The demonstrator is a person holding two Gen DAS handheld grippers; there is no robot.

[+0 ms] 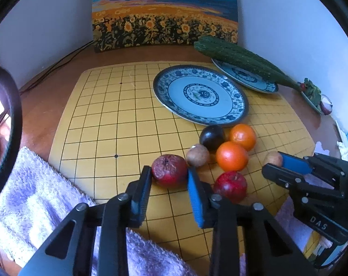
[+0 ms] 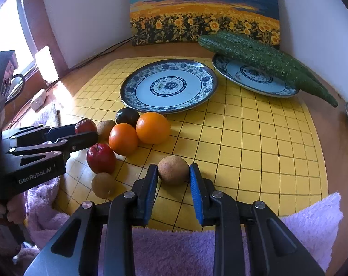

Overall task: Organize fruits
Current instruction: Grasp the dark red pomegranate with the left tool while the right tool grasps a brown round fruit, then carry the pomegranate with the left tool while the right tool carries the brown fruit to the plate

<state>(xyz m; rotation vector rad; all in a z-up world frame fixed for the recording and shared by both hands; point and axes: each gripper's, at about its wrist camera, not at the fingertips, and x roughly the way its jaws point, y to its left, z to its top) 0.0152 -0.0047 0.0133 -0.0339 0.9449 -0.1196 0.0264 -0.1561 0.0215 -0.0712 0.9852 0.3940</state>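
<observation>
Home setting, wooden table [image 1: 65,69], sunflower painting [image 1: 164,13] against wall, patterned plates [image 2: 168,85], fluffy towel [image 2: 174,248]

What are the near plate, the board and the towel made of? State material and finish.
Plate: looks like glazed ceramic, glossy, with blue floral print. Board: probably wood or laminate, smooth yellow with a black grid. Towel: fluffy lilac terry cloth.

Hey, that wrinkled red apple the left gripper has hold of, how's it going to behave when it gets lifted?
The wrinkled red apple looks shrivelled, so probably soft; the left gripper may dent it. Its round shape suggests it would roll if released on the flat board. Its matte skin likely grips well.
</observation>
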